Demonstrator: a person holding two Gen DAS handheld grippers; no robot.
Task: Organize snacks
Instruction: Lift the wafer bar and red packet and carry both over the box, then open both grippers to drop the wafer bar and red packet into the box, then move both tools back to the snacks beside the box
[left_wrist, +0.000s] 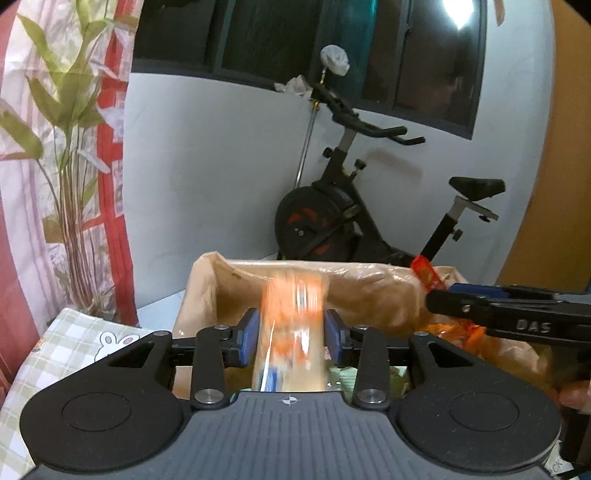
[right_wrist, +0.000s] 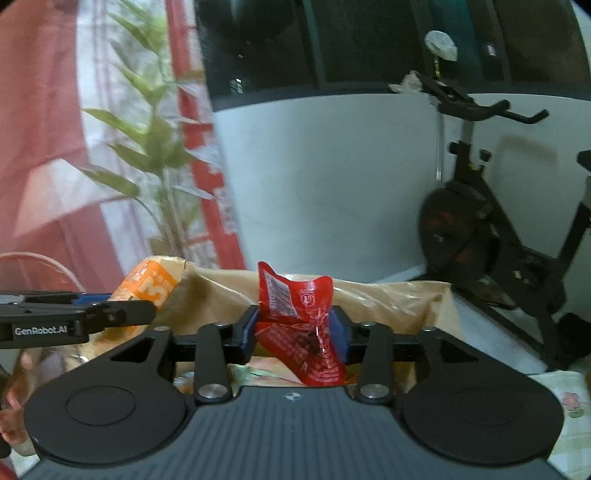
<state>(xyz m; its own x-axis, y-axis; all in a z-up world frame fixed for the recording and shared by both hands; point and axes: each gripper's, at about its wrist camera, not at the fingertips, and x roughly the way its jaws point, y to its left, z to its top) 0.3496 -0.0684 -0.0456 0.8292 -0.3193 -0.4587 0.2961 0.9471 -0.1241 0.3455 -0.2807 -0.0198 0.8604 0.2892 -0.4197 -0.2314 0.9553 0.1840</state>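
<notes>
Snacks sit between both tongs over the lined box (left_wrist: 207, 273): left tongs (left_wrist: 290, 334) bracket a blurred orange packet (left_wrist: 291, 306), right tongs (right_wrist: 294, 332) a red packet (right_wrist: 299, 325); whether either presses, I cannot tell. Let go only once well inside the rim.

The side of the right gripper (left_wrist: 439, 295), seen from the left wrist camera, carries the raised letters "DAS". In the right wrist view the side of the left gripper (right_wrist: 149, 308) bears the white words "GenRobot.AI". The orange snack pack (right_wrist: 149, 286) between the left gripper's pads shows a large white "3", while the red snack packet (right_wrist: 299, 321) has a barcode and small print too fine to read.
</notes>
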